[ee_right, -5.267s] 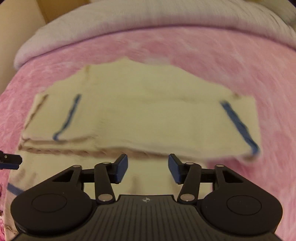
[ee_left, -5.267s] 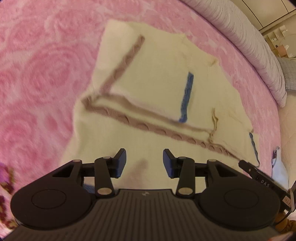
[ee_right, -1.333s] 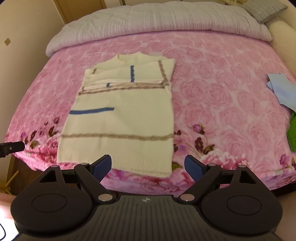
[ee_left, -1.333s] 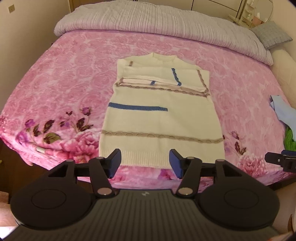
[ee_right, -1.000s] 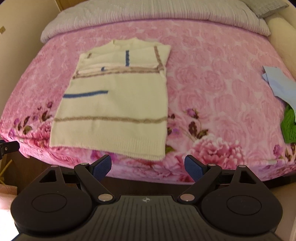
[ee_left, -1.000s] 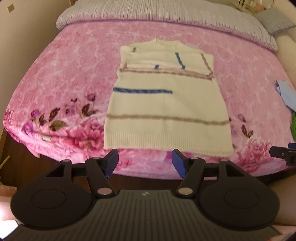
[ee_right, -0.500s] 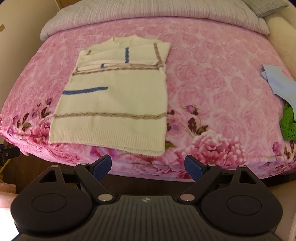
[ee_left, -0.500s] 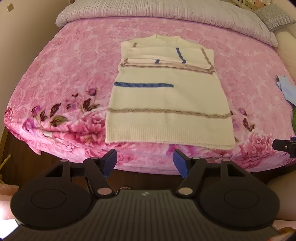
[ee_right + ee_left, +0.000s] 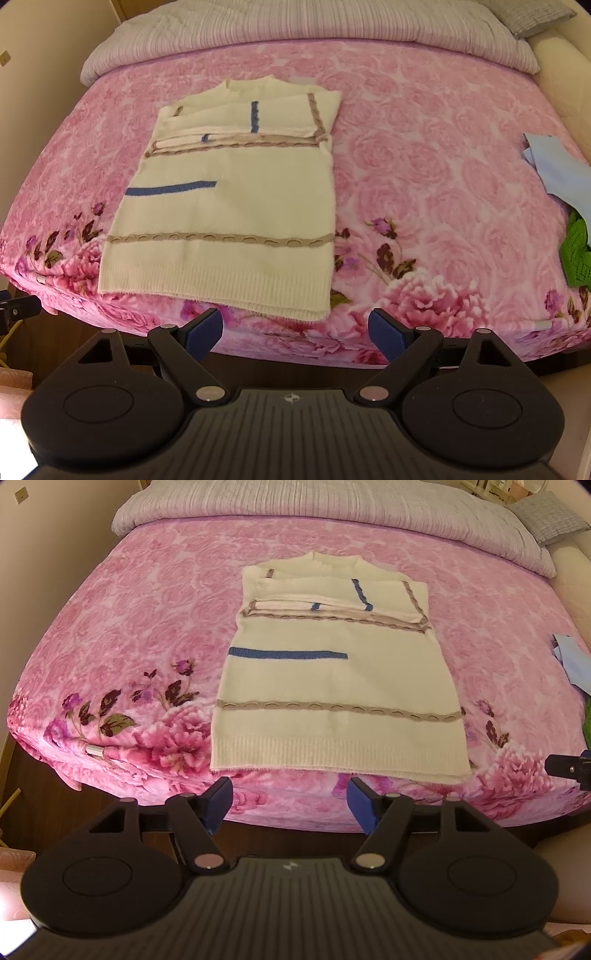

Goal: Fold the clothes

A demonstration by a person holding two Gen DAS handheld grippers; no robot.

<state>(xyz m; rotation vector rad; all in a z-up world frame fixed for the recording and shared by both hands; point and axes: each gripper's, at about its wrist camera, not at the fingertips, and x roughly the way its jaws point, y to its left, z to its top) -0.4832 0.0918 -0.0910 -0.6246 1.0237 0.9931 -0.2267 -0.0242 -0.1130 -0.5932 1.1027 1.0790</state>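
Note:
A cream knitted sweater with blue and tan stripes lies flat on the pink floral bed, sleeves folded in across the chest, hem toward me. It also shows in the right wrist view, left of centre. My left gripper is open and empty, held just off the bed's near edge below the hem. My right gripper is open wide and empty, off the bed edge below the hem's right corner.
The pink floral blanket covers the bed, with a grey quilt at the far end. A light blue garment and a green one lie at the right edge. The dark floor shows below left.
Both grippers have pulled back from over the sweater to beyond the bed's near edge, then edged slightly closer. The left jaws have opened a little wider. The sweater has not moved.

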